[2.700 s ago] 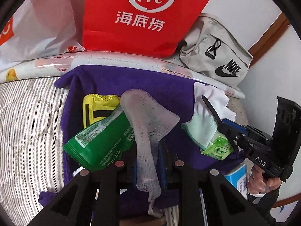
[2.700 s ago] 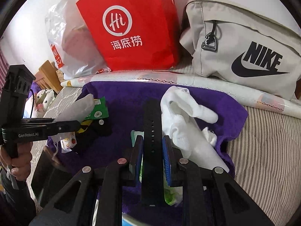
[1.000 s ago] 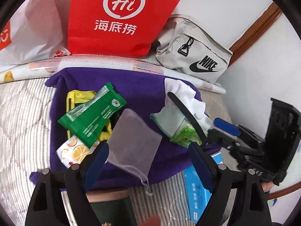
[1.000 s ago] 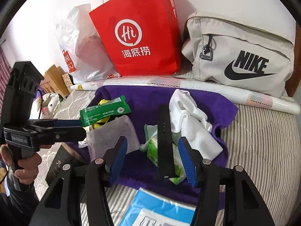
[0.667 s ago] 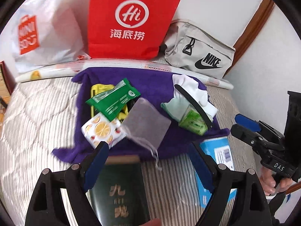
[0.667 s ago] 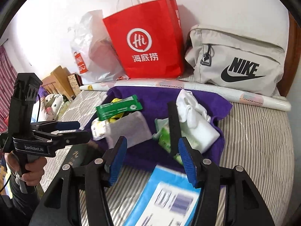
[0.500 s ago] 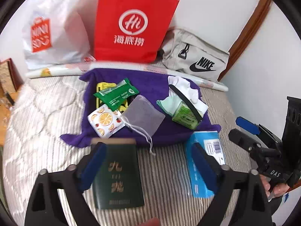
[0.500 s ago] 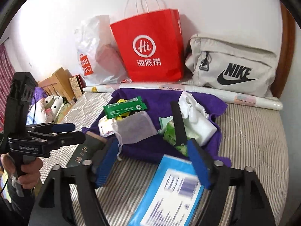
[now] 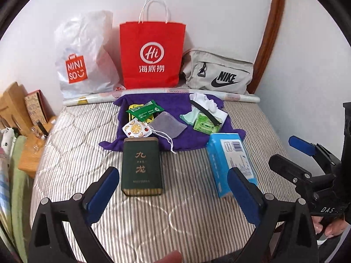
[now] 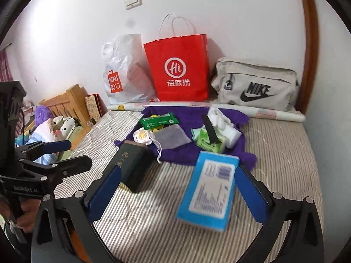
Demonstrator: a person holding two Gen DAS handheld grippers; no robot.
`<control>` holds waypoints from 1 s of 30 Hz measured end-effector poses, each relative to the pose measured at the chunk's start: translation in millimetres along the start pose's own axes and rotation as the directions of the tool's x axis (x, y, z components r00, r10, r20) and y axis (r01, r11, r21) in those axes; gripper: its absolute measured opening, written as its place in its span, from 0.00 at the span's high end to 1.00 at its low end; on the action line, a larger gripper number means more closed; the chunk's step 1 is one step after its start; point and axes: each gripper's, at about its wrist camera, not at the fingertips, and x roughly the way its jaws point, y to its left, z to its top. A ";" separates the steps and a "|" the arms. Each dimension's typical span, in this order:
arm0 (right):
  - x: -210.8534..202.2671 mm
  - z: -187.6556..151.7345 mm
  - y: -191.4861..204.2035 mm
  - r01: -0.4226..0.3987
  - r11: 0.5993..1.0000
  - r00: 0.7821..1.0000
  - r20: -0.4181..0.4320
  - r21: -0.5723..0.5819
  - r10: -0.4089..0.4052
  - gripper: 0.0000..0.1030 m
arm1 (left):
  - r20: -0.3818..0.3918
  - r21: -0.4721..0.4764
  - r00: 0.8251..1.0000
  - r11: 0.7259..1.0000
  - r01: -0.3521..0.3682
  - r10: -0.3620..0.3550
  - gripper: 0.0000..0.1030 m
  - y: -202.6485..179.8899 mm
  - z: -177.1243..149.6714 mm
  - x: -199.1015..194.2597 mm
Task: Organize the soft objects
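A purple towel point(image 9: 173, 103) point(image 10: 190, 116) on the striped bed carries a grey mesh pouch point(image 9: 169, 125) point(image 10: 173, 135), a green packet point(image 9: 145, 110), an orange-print packet point(image 9: 137, 129), white socks point(image 9: 208, 104) and a black strap point(image 9: 205, 112) point(image 10: 209, 131) lying over a green tissue pack point(image 9: 205, 126). My left gripper point(image 9: 172, 175) hangs back over the bed, its jaws opening with nothing between them. My right gripper point(image 10: 177, 173) is likewise drawn back, jaws opening and empty. Each gripper shows at the edge of the other's view.
A dark green box point(image 9: 141, 166) and a blue tissue box point(image 9: 230, 162) lie on the mattress in front of the towel. Against the wall stand a white Miniso bag point(image 9: 85, 54), a red paper bag point(image 9: 152, 54), a grey Nike bag point(image 9: 219, 74). Wooden furniture point(image 9: 13, 100) borders the bed's left.
The left gripper let go of the mesh pouch and the right let go of the black strap; both lie on the towel. Both grippers opened wide and drew back and up.
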 end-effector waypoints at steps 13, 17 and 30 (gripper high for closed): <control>-72.9 -48.8 13.1 0.058 0.998 0.997 0.043 0.025 -0.059 0.01 | 0.104 -0.003 0.988 0.993 -0.116 0.116 0.03 -23.8 -47.0 -56.4; -86.1 -57.8 19.1 0.057 0.998 0.997 0.055 0.027 -0.058 0.01 | 0.116 -0.014 0.986 0.993 -0.119 0.120 0.03 -24.9 -57.2 -67.2; -104.7 -68.7 29.6 0.055 0.998 0.996 0.072 0.019 -0.057 0.01 | 0.147 -0.012 0.980 0.991 -0.136 0.137 0.03 -30.6 -70.9 -89.6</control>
